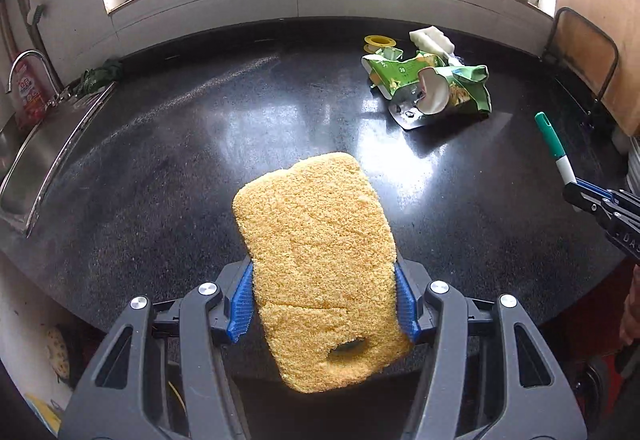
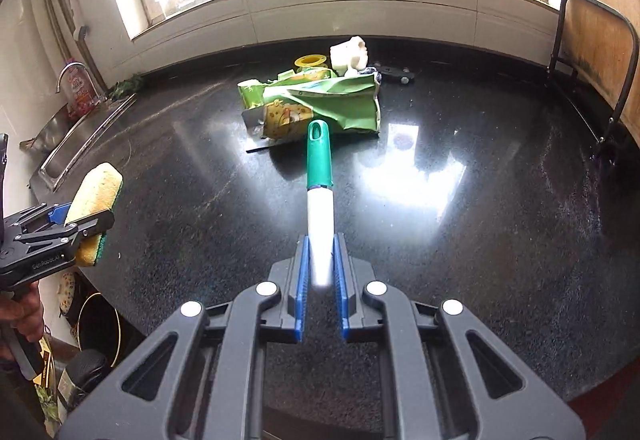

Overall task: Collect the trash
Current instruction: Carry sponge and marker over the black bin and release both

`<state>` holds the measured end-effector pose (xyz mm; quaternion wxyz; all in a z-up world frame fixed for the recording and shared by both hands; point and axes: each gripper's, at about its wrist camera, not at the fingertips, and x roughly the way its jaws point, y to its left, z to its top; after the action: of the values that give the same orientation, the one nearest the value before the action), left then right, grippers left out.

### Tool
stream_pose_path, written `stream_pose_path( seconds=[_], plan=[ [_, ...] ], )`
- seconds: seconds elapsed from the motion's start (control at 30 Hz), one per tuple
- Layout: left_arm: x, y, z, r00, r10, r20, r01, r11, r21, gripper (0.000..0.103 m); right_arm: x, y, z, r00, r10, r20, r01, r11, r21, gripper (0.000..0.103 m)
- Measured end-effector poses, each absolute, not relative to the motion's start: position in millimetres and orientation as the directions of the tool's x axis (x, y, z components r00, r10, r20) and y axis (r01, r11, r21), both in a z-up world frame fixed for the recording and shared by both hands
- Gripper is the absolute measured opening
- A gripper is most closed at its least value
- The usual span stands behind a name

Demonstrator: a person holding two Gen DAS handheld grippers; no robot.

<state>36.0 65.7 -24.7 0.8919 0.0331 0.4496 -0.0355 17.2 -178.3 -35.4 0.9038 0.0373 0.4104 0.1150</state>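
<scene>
I am holding a yellow sponge (image 1: 320, 264) in the left hand-held gripper (image 1: 324, 300), the blue pads pressing on its two long edges so it is hanging clear of the black bench (image 1: 180, 159). In the right wrist view its green scouring side is facing down. The right hand-held gripper (image 2: 320, 272) is clamping the white end of a brush handle (image 2: 320, 191), whose green tip with its hanging hole is pointing ahead toward the trash. My guess is that both are being carried off the bench to clear it, since neither is touching the surface.

The trash is lying toward the back of the bench, near the window wall: a crumpled green snack bag (image 2: 320, 99) with its foil lining showing, a white foam piece (image 2: 350, 53) and a yellow ring (image 2: 310, 61) just behind it. A number that looks like 20 is showing on the bag; the rest of its print is too creased to read. The left gripper's side is reading "GenRobot.AI" in the right view. A red-labelled bottle (image 1: 30, 95) is standing by the sink (image 1: 24, 163); I cannot read its writing.
</scene>
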Motion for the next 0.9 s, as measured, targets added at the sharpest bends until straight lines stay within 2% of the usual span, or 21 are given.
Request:
stream_pose_path(
  seconds=[0.47, 0.67, 0.9],
  plan=[
    [15.5, 87.6, -7.9, 0.637, -0.015, -0.771, 0.051, 0.998, 0.023, 0.056, 16.9, -144.2, -17.1, 0.64, 0.268, -0.72, -0.243, 0.96, 0.141, 0.013],
    [-18.2, 149.8, 10.7, 0.664, 0.079, -0.743, -0.089, 0.996, 0.026, 0.056, 16.9, -52.8, 1.1, 0.595, 0.401, -0.696, -0.44, 0.888, 0.136, 0.013],
    [-88.9, 261.6, -2.5, 0.581, 0.281, -0.764, -0.375, 0.926, 0.056, 0.056, -14.5, 111.6, 5.1, 0.376, 0.607, -0.7, -0.741, 0.65, 0.166, 0.013]
  ],
)
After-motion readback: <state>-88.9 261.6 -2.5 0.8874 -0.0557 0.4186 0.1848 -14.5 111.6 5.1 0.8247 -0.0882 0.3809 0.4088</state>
